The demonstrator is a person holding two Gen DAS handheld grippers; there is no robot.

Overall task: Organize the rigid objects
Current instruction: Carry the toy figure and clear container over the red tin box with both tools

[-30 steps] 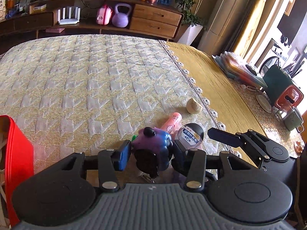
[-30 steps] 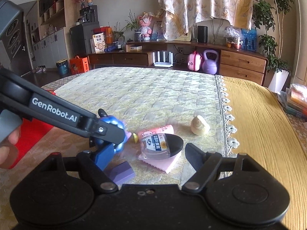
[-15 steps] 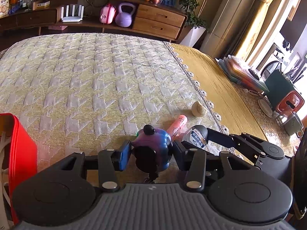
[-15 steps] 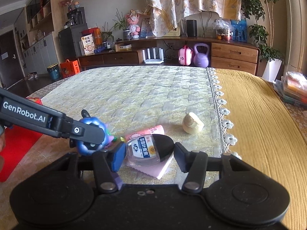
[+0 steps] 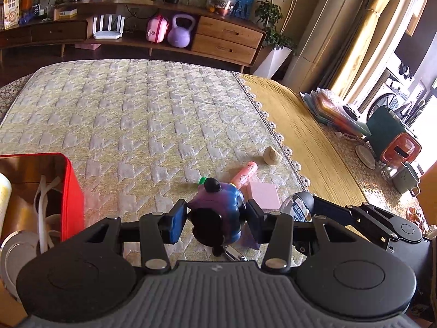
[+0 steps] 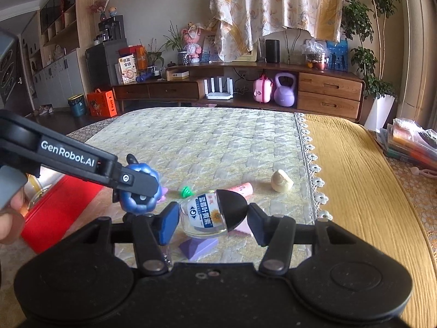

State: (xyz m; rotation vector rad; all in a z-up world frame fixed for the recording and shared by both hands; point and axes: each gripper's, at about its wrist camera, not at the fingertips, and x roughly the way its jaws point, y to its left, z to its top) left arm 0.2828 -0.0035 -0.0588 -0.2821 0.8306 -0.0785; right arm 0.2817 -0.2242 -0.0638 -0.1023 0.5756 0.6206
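Observation:
My left gripper (image 5: 215,218) is shut on a lumpy purple-blue toy (image 5: 218,205) with a black cap, held just above the quilted cloth. In the right wrist view the same toy (image 6: 139,191) hangs in the left gripper (image 6: 142,188) at the left. My right gripper (image 6: 209,218) is shut on a clear bottle (image 6: 204,213) with a black cap and a blue-white label, lying sideways between the pads. The bottle (image 5: 297,207) also shows at the right of the left wrist view. An open red tin box (image 5: 73,188) stands at the left.
On the cloth lie a pink tube (image 6: 243,188), a beige lump (image 6: 281,181), a small green piece (image 6: 185,191), a purple block (image 6: 198,246) and a pink pad (image 5: 263,195). A lace-edged yellow runner (image 6: 355,191) lies to the right. A hand (image 6: 8,218) shows at the left edge.
The right gripper's jaws closed on the bottle. Both grippers then rose from the cloth with the toy and the bottle, and the red box came further into view.

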